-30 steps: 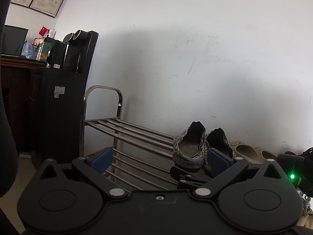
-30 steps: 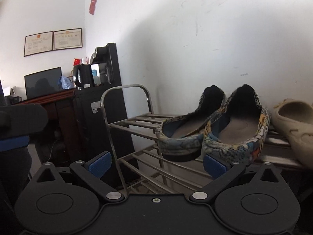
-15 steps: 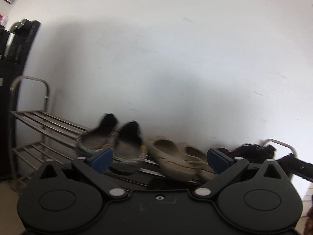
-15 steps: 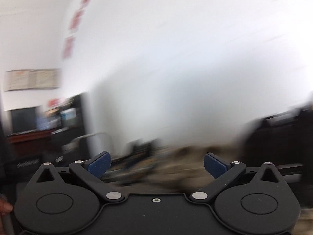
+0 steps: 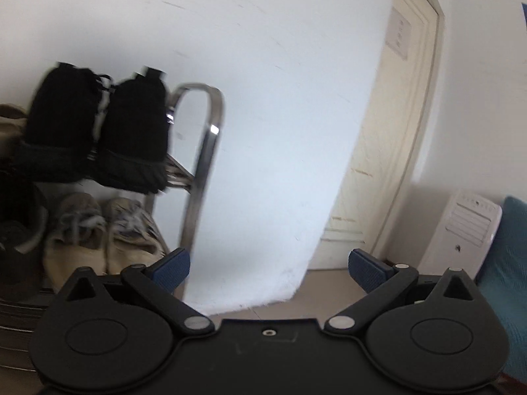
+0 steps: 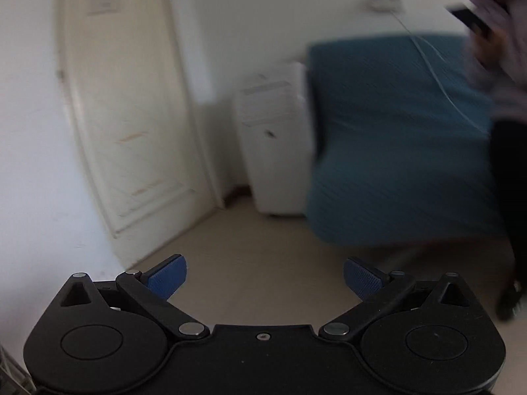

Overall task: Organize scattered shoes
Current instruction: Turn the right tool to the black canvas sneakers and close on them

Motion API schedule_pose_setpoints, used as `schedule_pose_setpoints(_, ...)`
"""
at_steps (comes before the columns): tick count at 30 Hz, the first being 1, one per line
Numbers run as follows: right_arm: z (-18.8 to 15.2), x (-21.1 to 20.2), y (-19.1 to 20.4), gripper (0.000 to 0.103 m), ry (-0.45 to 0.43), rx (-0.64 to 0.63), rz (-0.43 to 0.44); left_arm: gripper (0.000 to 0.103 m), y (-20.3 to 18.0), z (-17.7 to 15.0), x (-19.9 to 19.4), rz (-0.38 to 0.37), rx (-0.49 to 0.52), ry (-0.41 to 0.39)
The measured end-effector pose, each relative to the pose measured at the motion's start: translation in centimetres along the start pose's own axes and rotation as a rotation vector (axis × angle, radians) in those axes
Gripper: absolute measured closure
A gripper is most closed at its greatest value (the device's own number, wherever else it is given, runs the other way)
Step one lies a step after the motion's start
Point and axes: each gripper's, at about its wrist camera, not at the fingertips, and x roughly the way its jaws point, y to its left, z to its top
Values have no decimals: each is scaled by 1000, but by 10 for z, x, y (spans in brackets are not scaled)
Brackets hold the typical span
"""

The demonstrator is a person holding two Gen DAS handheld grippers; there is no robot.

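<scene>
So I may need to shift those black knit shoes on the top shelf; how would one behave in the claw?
The black knit shoes look soft-walled, so the upper would probably fold under a squeeze. Likely light. The ribbed sole edge looks grippy, unlikely to slip.

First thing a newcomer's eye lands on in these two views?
In the left wrist view, the pair of black shoes on the top shelf of the metal rack at far left, with pale sneakers on the shelf below. In the right wrist view, the big teal cover at right, beside a white appliance and a cream door. Both the left gripper and the right gripper are open and empty.
</scene>
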Motion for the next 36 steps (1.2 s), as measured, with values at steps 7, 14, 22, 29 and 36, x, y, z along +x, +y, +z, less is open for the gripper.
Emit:
schedule_pose_setpoints(7,-198,20,-90,25,559,45,28,0,-70,-37,24,-38,162,119)
schedule_pose_setpoints(14,-309,15,-95,33,703,207,-49,0,-94,-55,38,-71,215,152)
schedule_pose_setpoints(22,-302,43,-66,45,551,152,-95,0,-98,-57,27,-60,201,129)
schedule_pose_setpoints(29,-284,70,-33,83,497,-51,-143,0,-102,-60,24,-26,220,113)
schedule_pose_setpoints(36,-270,96,27,84,493,-182,37,0,-103,-57,18,20,231,84)
